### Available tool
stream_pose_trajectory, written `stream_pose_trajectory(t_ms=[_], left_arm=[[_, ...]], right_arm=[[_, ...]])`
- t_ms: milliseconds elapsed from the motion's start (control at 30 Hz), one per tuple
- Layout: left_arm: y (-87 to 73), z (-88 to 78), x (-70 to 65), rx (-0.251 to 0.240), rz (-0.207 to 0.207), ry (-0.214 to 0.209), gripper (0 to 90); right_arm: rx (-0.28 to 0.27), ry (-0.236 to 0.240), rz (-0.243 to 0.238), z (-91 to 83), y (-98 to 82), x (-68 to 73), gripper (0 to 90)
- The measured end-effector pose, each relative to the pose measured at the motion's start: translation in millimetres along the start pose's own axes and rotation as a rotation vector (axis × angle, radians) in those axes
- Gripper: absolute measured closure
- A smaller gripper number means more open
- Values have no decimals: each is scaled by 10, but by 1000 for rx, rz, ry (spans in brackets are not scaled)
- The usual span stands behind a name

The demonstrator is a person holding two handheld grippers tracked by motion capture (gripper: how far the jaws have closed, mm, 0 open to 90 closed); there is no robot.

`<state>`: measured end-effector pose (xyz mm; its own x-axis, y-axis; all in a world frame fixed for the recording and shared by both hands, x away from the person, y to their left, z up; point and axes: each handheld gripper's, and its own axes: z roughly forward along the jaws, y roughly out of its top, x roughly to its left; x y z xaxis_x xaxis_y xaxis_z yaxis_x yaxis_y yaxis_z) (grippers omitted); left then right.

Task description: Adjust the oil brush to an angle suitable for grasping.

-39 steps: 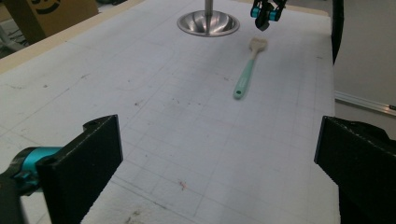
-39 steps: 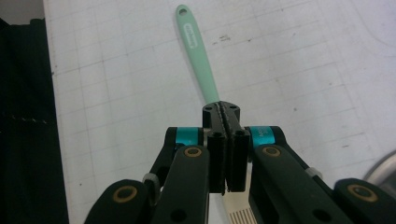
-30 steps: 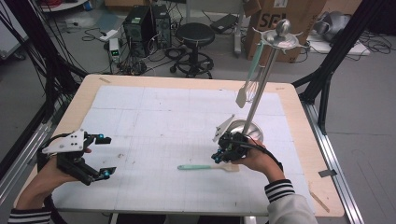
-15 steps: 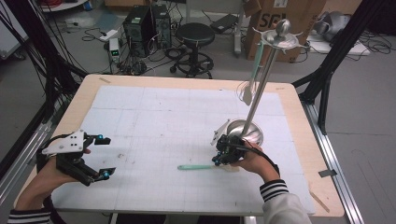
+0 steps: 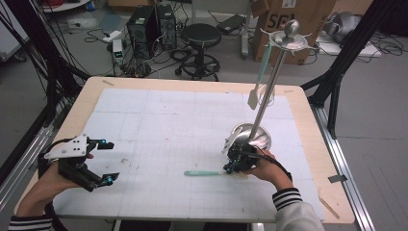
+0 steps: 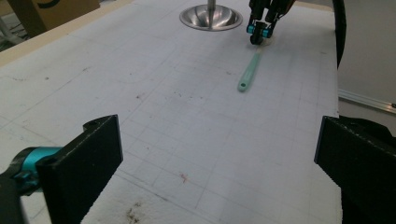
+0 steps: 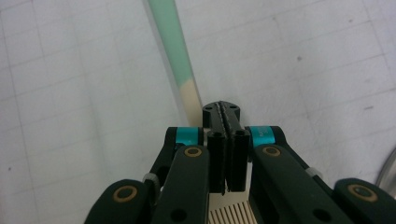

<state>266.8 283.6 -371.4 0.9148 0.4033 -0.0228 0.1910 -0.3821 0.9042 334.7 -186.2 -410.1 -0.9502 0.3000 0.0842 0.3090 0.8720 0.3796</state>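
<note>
A spatula with a mint-green handle (image 5: 202, 173) and a cream slotted head lies flat on the white gridded mat (image 5: 168, 125). My right gripper (image 5: 230, 168) points down over its head end with the jaws pressed together and nothing visible between them. In the right gripper view the shut tips (image 7: 221, 109) sit just right of the cream neck of the spatula (image 7: 170, 42), whose slotted head shows beneath the gripper. My left gripper (image 5: 108, 161) is held at the mat's left front with its jaws wide open and nothing between them. The left gripper view looks past its fingertips (image 6: 88, 158) to the spatula (image 6: 250, 72) and the right gripper (image 6: 259, 35).
A metal stand with a domed base (image 5: 255, 134) rises just behind my right hand. A second green-handled spatula (image 5: 260, 72) hangs from its top disc (image 5: 288, 38). The wooden table edge (image 5: 332, 192) runs close on the right. A stool, boxes and cables sit on the floor beyond.
My right gripper has sunk lower toward the spatula's head end and the mat. The left gripper and the spatula have stayed where they were.
</note>
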Motion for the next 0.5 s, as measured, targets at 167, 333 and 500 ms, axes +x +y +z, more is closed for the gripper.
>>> stream_pose_trajectory(t_ms=[167, 333, 500], left_arm=[[1, -2, -1, -1, 1, 0, 16], [-2, 13, -1, 5, 0, 1, 17], [-3, 22, 4, 8, -2, 1, 16]], right_arm=[[0, 1, -10, -29, -124, 24, 890], [5, 6, -1, -67, -260, 62, 890], [8, 6, 1, -109, -365, 110, 890]])
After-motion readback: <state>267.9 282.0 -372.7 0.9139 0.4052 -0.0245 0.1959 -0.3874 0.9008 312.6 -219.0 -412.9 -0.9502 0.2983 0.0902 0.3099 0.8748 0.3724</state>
